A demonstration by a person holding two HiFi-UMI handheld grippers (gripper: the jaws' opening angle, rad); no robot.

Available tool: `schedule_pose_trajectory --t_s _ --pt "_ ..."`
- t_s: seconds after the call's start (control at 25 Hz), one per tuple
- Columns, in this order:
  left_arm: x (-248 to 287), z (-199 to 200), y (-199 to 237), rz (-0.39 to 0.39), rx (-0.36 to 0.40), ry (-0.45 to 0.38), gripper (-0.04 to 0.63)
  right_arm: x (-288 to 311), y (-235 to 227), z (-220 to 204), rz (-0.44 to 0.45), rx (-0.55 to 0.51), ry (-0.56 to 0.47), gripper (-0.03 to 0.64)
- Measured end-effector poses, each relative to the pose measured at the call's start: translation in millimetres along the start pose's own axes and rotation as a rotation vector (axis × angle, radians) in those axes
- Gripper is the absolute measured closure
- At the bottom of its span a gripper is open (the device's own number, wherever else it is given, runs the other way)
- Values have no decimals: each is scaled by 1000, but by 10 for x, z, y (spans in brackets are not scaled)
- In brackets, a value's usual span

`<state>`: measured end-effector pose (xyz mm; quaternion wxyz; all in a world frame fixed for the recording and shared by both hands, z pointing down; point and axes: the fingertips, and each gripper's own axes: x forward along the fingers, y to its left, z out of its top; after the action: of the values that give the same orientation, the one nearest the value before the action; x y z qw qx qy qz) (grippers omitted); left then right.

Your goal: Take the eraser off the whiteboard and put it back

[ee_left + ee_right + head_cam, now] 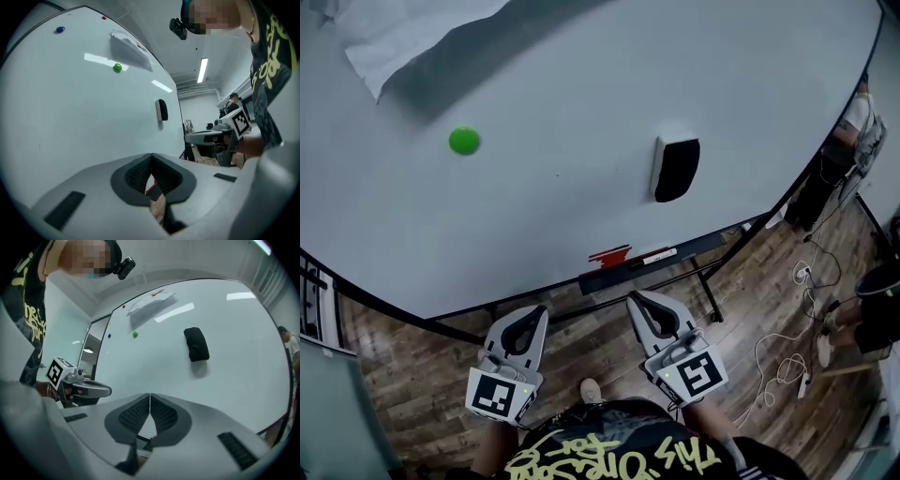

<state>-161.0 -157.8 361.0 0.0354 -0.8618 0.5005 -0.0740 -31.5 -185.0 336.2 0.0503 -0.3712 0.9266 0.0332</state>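
Eraser (pixel 677 167) sticks on whiteboard (pixel 562 84), right of centre, well apart from both grippers. Left gripper (pixel 538 312) and right gripper (pixel 637 300) are closed tight, holding nothing. Right is nearer: spread jaws first, approach square-on, clamp across the eraser's narrow sides.

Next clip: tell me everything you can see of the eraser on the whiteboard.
The black, rounded, oblong eraser sits flat against the white whiteboard, with its long axis roughly upright. It is to the right of the green round magnet and above the dark marker tray. Its outer side looks dark and matte. In the head view a pale layer shows along one long edge and one end, next to the board. Only the board touches it.
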Motion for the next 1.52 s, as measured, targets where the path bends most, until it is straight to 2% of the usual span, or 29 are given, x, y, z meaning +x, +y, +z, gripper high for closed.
schedule_pose_trajectory --t_s 0.32,0.56,0.88,1.04,1.52 --pt "56 16 71 -13 -12 -14 588 76 -30 -47 -15 -3 20 607" --pt "41 17 108 24 -37 -17 588 90 -68 -11 5 -4 27 606" --pt "40 45 62 60 -34 -5 588 112 -150 41 34 -4 29 607" --pt "64 120 38 86 -96 -26 588 67 -220 -6 31 3 59 606" --pt "90 138 0 67 -22 -14 588 14 -478 146 -23 -15 58 604"
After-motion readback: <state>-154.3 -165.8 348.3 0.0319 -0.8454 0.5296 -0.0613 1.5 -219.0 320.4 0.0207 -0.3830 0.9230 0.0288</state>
